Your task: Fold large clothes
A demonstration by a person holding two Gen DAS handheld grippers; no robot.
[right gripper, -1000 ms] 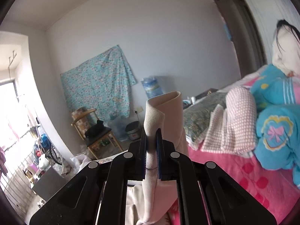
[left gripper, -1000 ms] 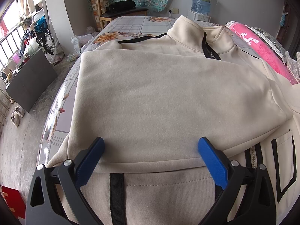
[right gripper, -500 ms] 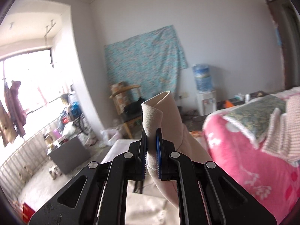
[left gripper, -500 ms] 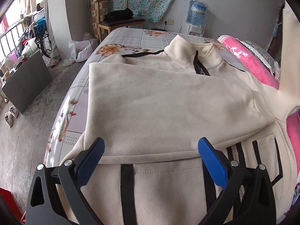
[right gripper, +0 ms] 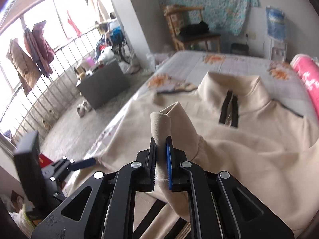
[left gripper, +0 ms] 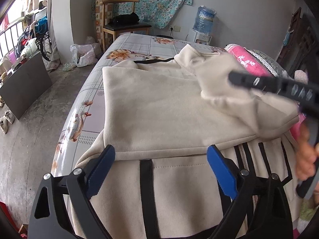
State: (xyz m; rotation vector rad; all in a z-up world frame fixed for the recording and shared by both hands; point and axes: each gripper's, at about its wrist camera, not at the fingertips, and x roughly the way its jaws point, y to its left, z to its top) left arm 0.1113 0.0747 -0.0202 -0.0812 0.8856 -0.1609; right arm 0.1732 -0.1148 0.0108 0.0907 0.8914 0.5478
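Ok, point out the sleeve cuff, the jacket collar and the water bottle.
sleeve cuff [right gripper: 160,126], right wrist view, ribbed end above the pads
jacket collar [right gripper: 247,85], right wrist view, right half of the stand-up collar
water bottle [left gripper: 206,21], left wrist view, blue body

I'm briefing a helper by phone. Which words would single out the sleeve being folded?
On the floral-sheeted bed lies a cream jacket with black stripes. Its right sleeve cuff is pinched in the right hand-held gripper, whose jaws are opening, above the chest; it is the only part lifted off the bed.
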